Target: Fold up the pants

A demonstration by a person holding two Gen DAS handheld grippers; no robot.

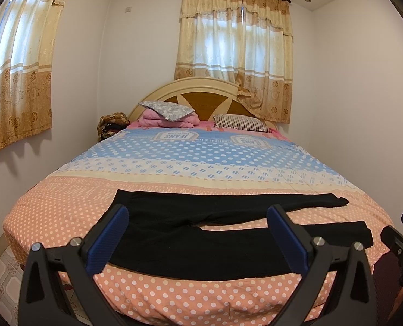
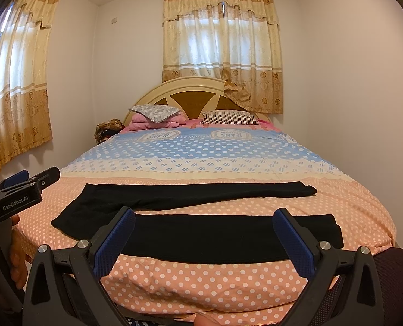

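Note:
Black pants (image 1: 201,247) lie flat across the foot of the bed, waist at the left, both legs spread apart and running to the right; they also show in the right wrist view (image 2: 215,236). My left gripper (image 1: 198,241) is open and empty, hovering at the bed's near edge over the waist end and near leg. My right gripper (image 2: 204,241) is open and empty, hovering at the near edge in front of the near leg. The right gripper also shows at the right edge of the left wrist view (image 1: 402,236). The left gripper also shows at the left of the right wrist view (image 2: 24,184).
The bed (image 1: 201,298) has a polka-dot peach and blue cover. Pillows (image 1: 168,110) and a folded pink blanket (image 1: 168,121) sit by the headboard (image 1: 201,92). Curtained windows are on the back wall (image 1: 234,54) and left wall (image 1: 16,81). Tiled floor (image 1: 3,279) shows at the lower left.

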